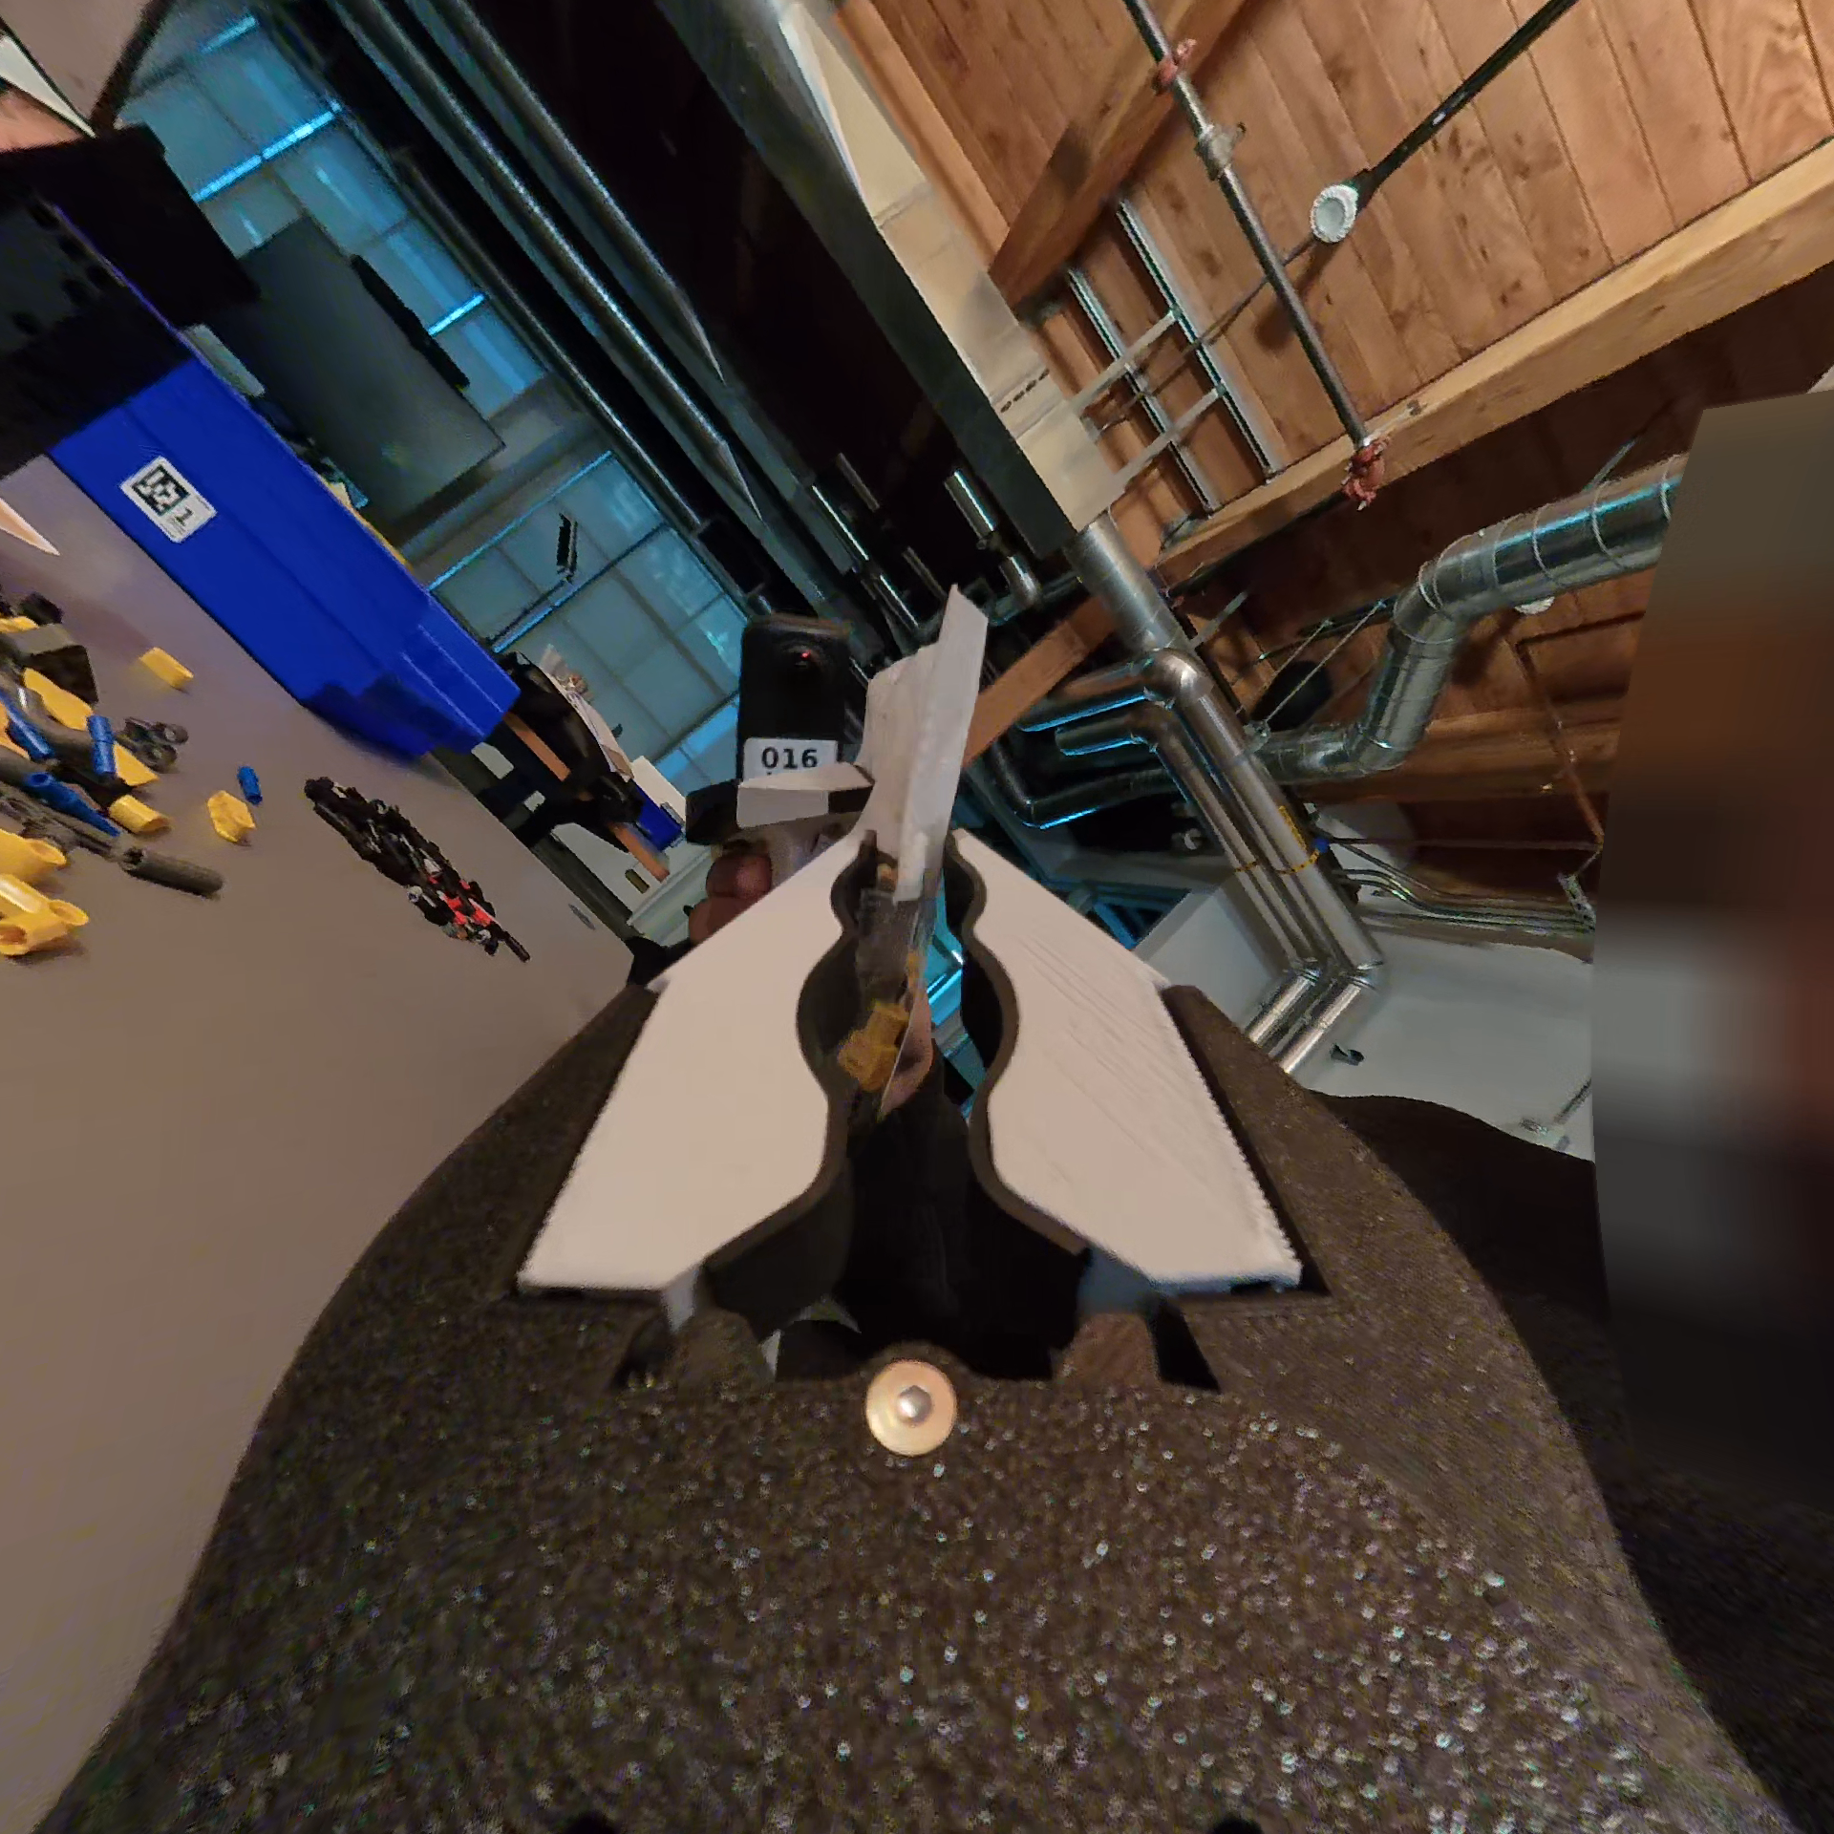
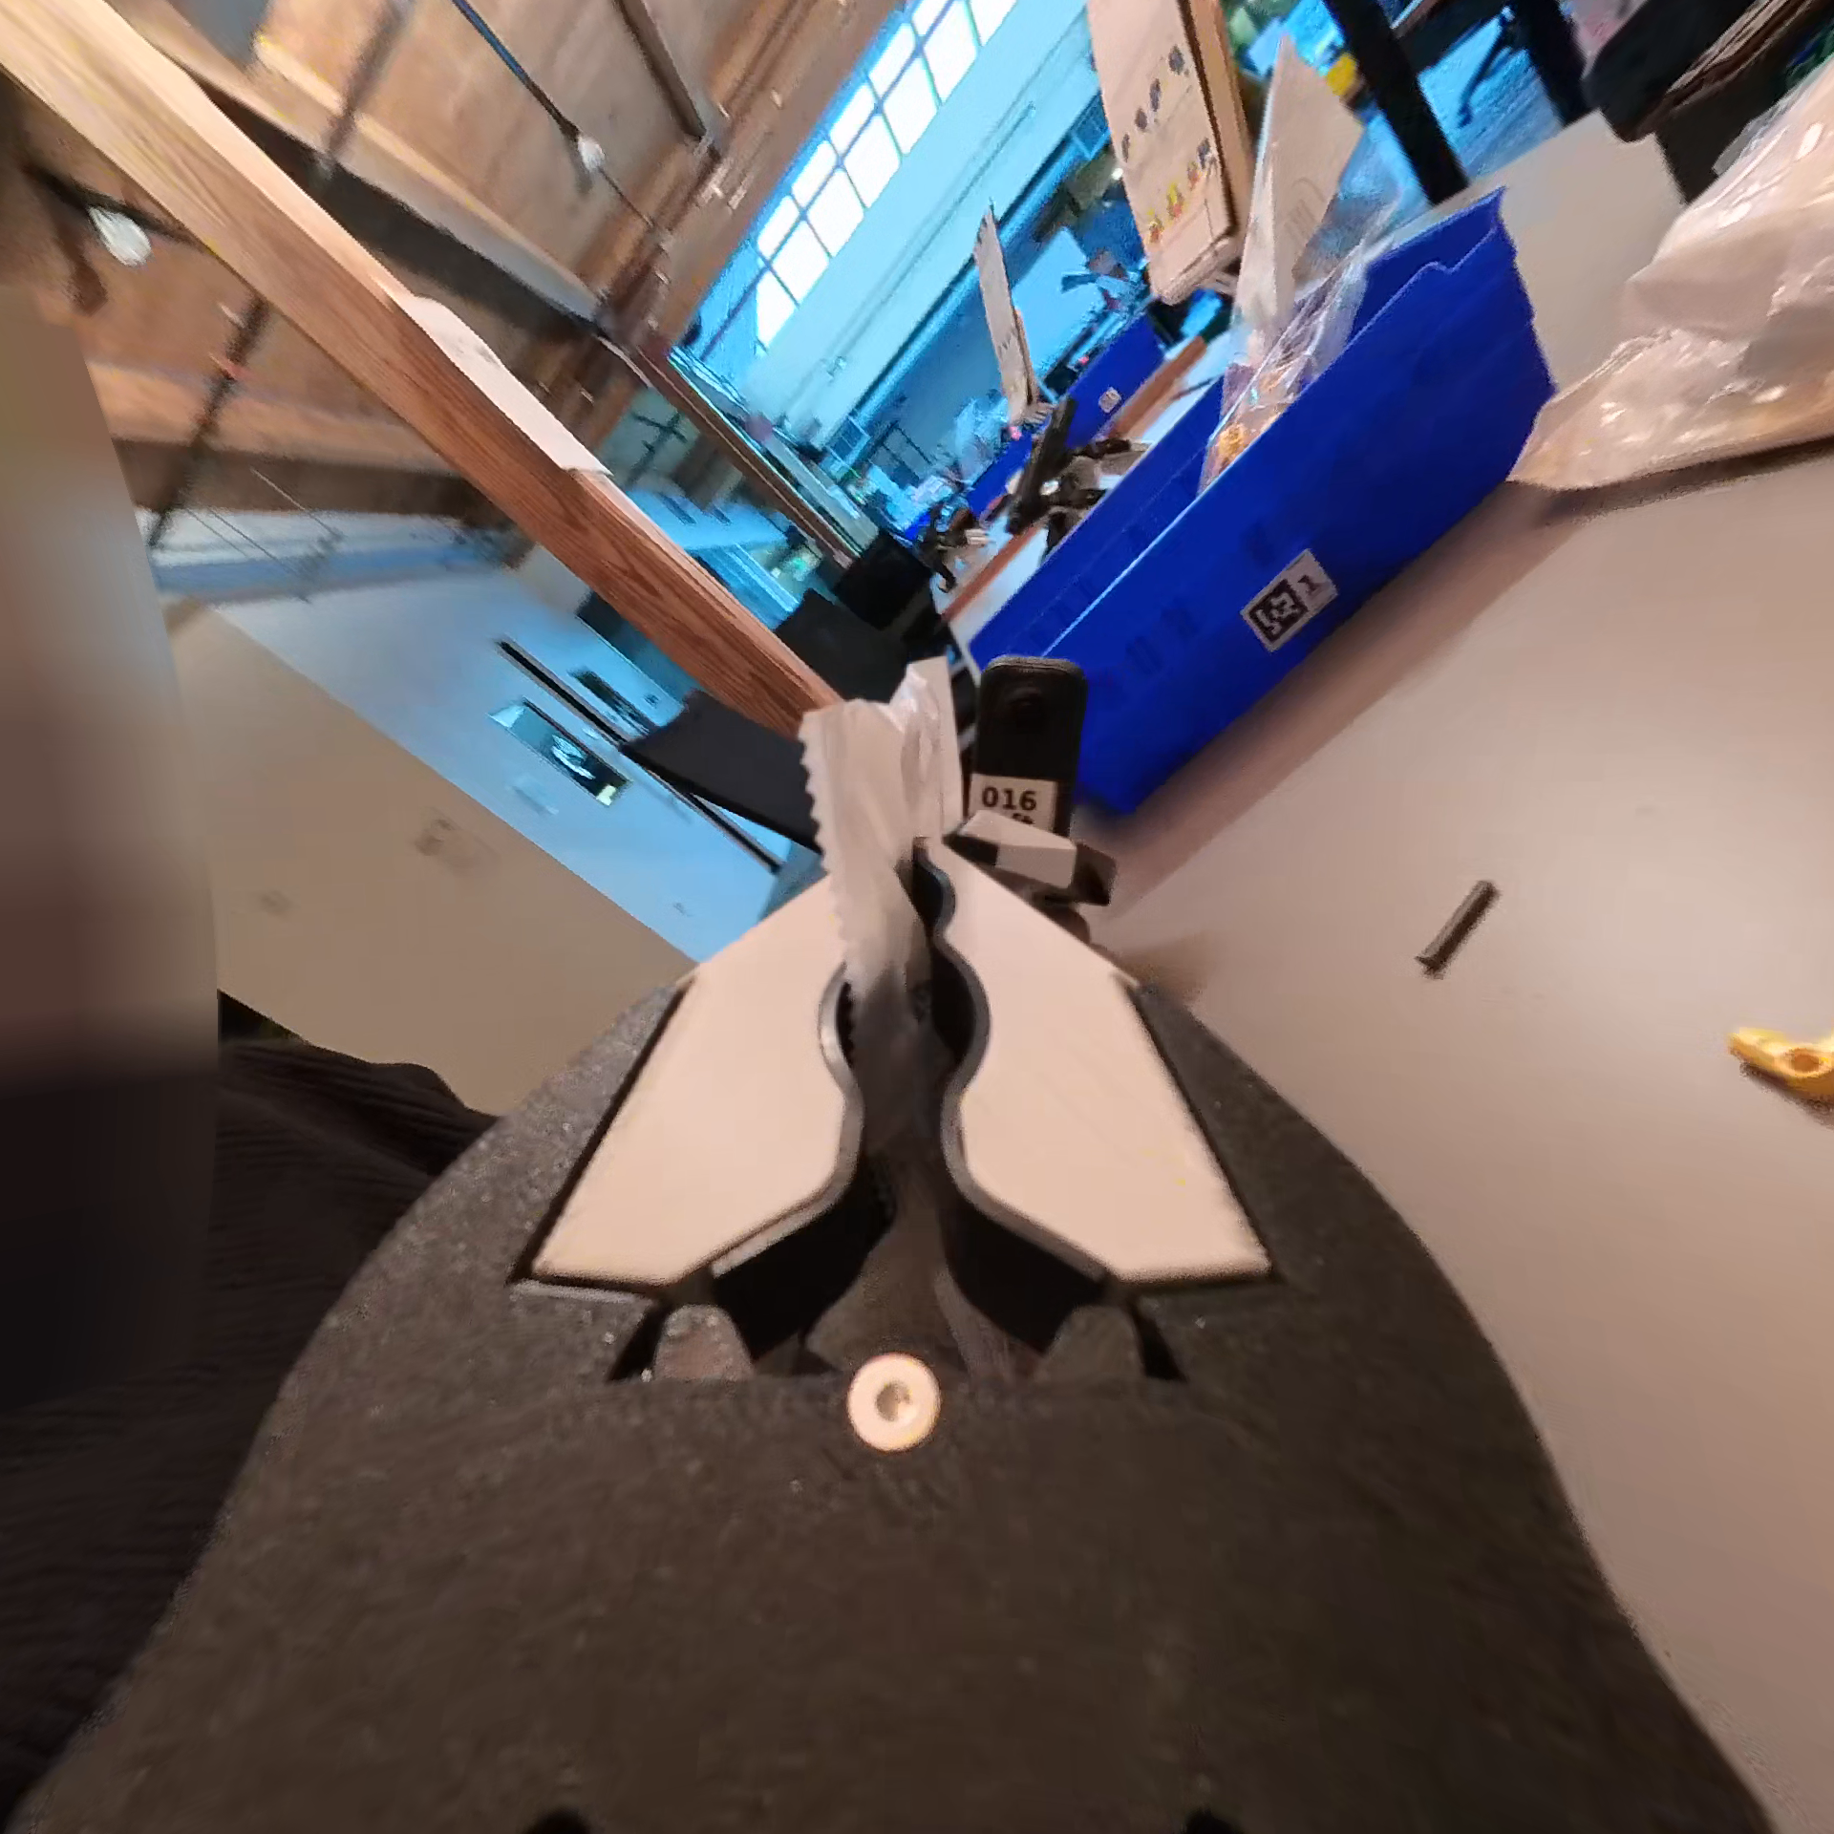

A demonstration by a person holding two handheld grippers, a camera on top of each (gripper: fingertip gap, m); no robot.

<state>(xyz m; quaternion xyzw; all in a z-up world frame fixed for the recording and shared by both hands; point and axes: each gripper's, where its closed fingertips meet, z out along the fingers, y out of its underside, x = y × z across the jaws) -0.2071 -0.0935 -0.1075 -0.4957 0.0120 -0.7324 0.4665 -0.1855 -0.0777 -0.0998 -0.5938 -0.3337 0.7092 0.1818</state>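
My left gripper (image 1: 908, 858) is shut on a small clear plastic bag (image 1: 928, 734). The bag's flat top sticks out past the white fingers (image 1: 734, 1082), and yellow pieces (image 1: 873, 1042) inside it show in the gap between them. My right gripper (image 2: 915, 868) is shut on a crinkled clear bag (image 2: 873, 784) with a zigzag edge that stands up past its white fingers (image 2: 1072, 1121). Both grippers are held tilted above the grey table (image 1: 198, 1141). I cannot tell whether both hold the same bag.
A black camera on a stand (image 1: 794, 685) is just behind the fingertips, also in the right wrist view (image 2: 1027, 734). A blue bin (image 1: 288, 576), also (image 2: 1290, 526), stands on the table. Loose yellow, blue and black parts (image 1: 89, 784) and a black chain pile (image 1: 407, 853) lie at left. A yellow part (image 2: 1786, 1062) and a black pin (image 2: 1457, 925) lie at right.
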